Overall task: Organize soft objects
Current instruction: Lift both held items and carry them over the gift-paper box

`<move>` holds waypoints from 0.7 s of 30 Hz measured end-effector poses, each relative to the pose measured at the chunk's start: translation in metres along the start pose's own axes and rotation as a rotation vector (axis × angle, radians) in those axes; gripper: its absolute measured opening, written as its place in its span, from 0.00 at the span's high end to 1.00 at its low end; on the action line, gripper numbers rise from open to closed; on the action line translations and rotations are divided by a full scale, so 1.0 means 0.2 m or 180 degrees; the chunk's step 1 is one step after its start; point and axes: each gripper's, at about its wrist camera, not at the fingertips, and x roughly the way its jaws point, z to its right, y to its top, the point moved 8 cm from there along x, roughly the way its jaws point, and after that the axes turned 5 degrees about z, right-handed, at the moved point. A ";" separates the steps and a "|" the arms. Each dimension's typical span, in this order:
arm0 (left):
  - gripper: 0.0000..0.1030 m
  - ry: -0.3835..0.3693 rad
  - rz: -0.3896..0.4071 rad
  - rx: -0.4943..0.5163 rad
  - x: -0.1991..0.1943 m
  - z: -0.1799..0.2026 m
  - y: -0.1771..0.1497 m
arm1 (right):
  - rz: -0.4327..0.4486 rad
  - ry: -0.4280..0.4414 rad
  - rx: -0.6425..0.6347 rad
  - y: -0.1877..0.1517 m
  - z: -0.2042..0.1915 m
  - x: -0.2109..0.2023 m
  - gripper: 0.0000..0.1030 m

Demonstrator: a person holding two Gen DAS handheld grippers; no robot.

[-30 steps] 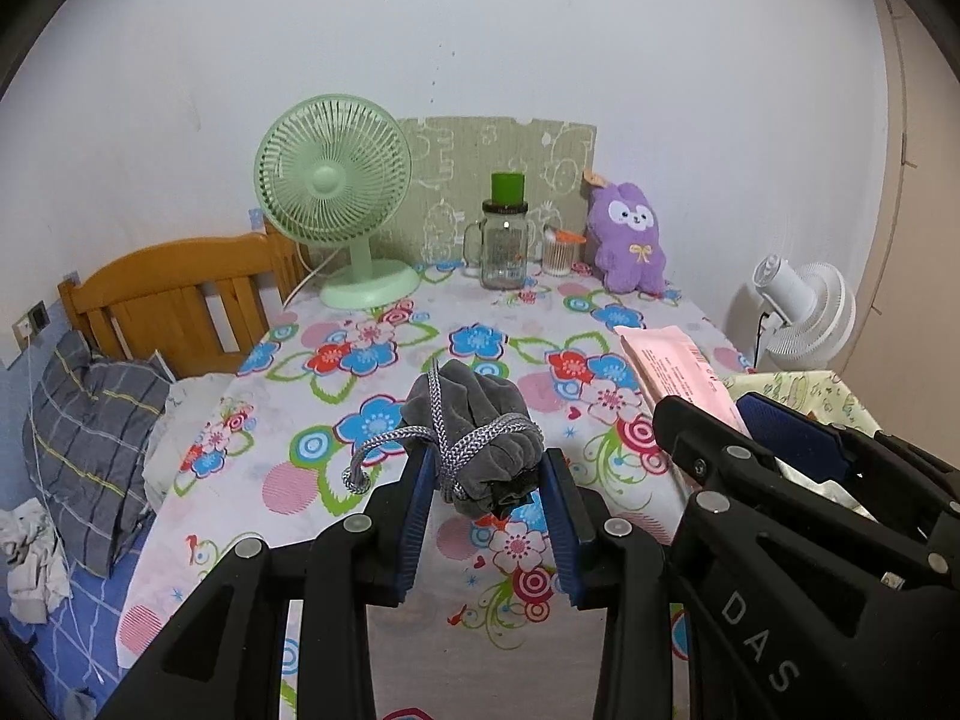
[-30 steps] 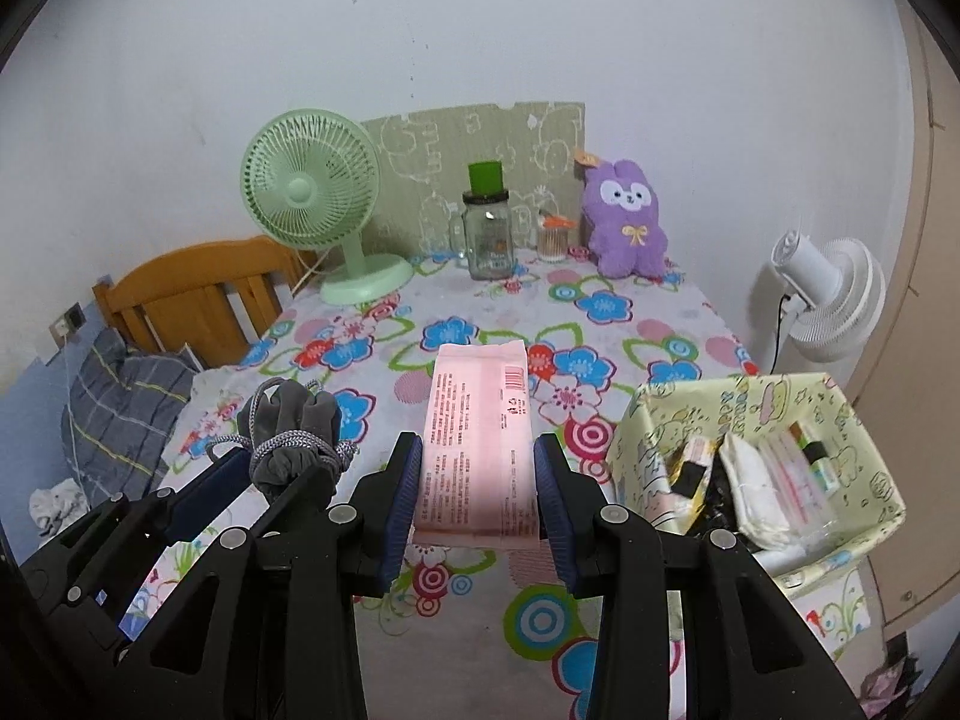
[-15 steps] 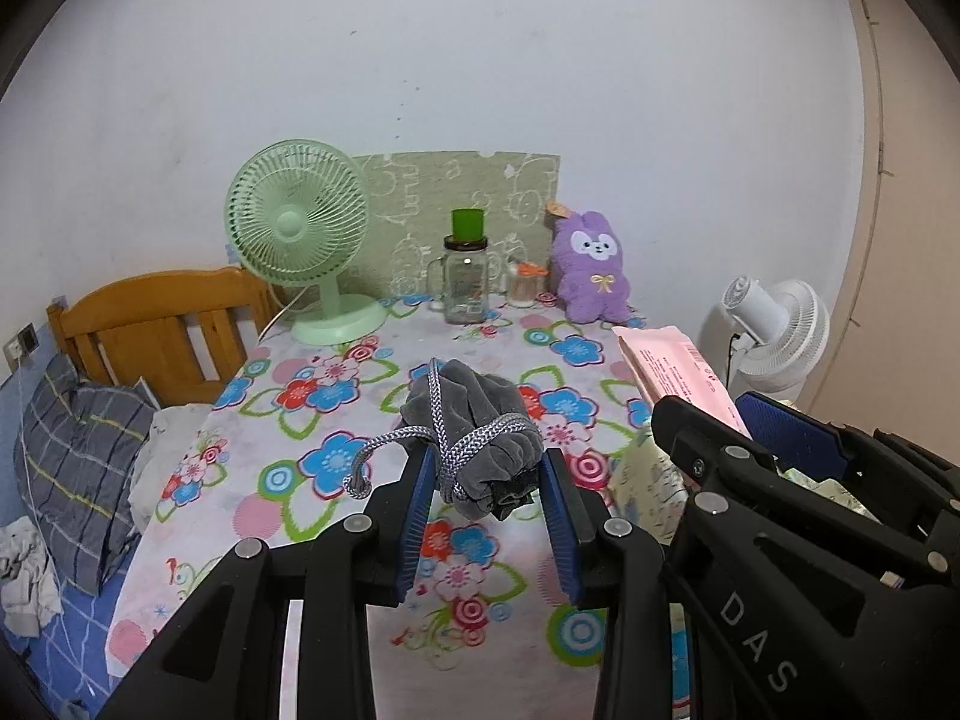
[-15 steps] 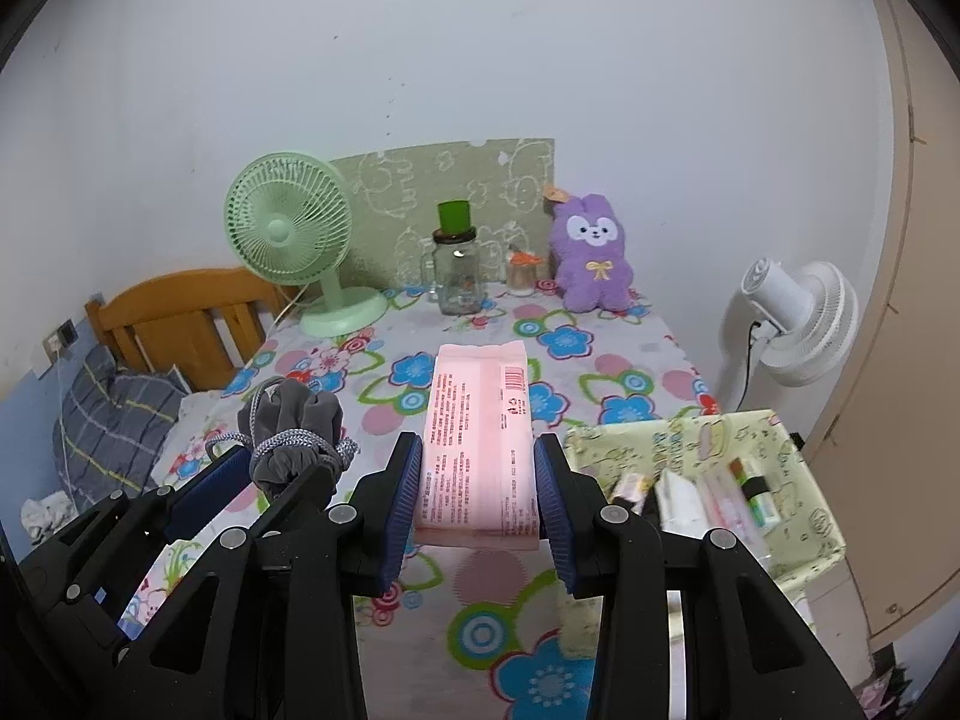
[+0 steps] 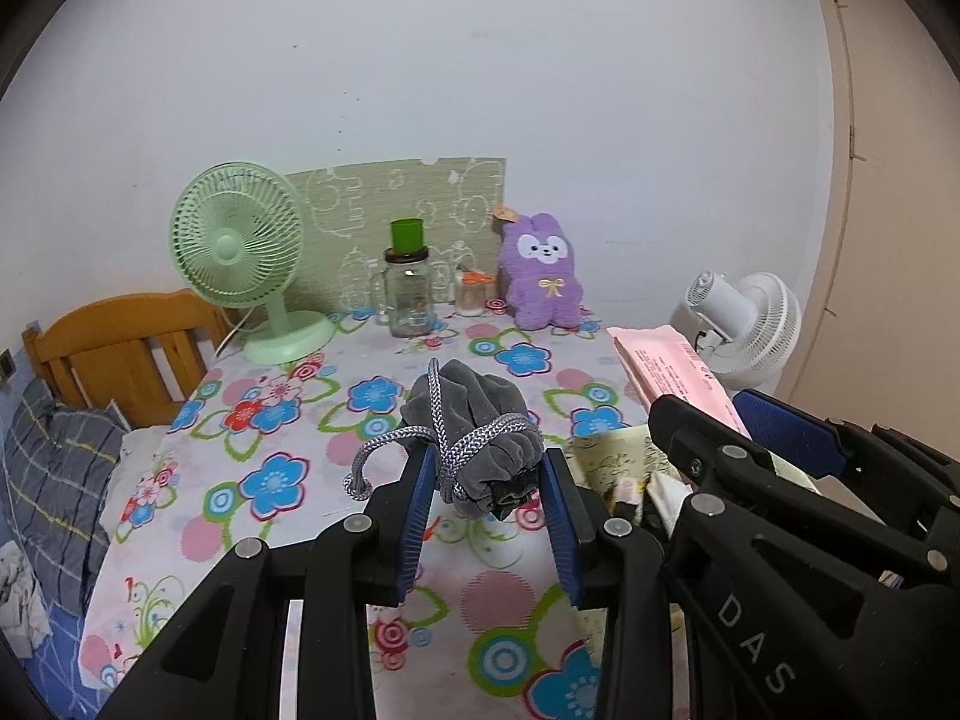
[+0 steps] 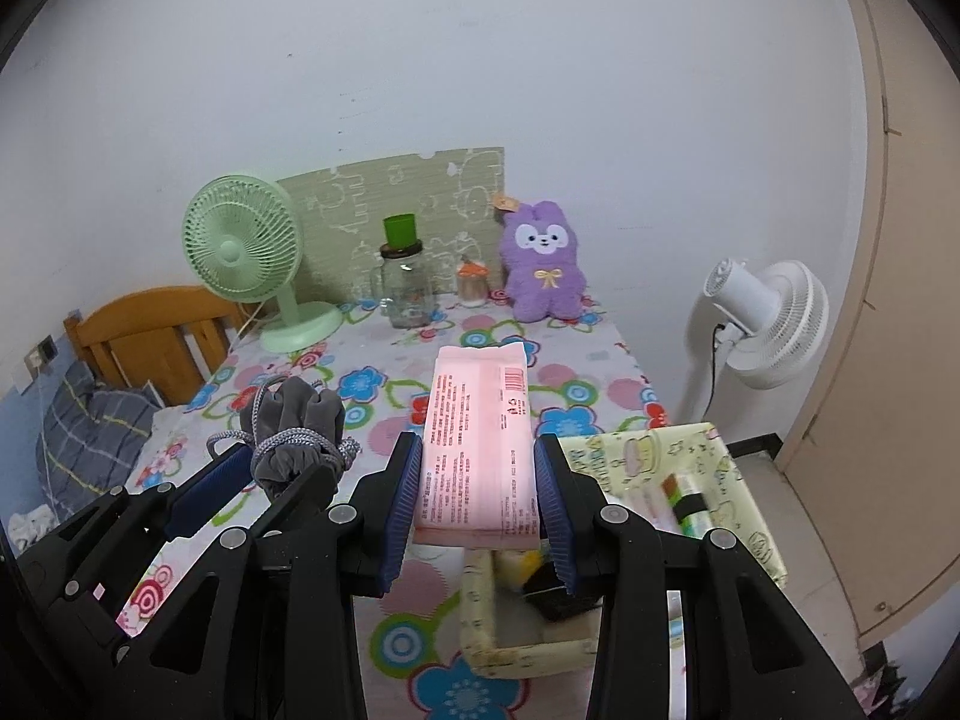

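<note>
**Gripping a pouch and a pink pack above the floral table**

The left gripper (image 5: 486, 480) clamps a grey drawstring pouch (image 5: 474, 426) at frame centre. The right gripper (image 6: 477, 480) is closed on a pink tissue pack (image 6: 480, 438), held above the left edge of the yellow storage box (image 6: 738, 480) at lower right. A purple plush (image 6: 543, 270) sits upper centre on the floral table (image 6: 384, 372).

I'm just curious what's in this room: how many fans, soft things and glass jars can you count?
Fans: 2 (green fan, white fan)
Soft things: 3 (purple plush bunny, grey drawstring pouch in the left tongs, pink soft pack in the right tongs)
Glass jars: 2 (large jar, small jar)
Total: 7
</note>
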 end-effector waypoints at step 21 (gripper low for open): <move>0.65 -0.0306 -0.0070 0.0154 0.17 0.33 0.00 | -0.0045 -0.0280 0.0104 -0.01 0.34 0.08 0.59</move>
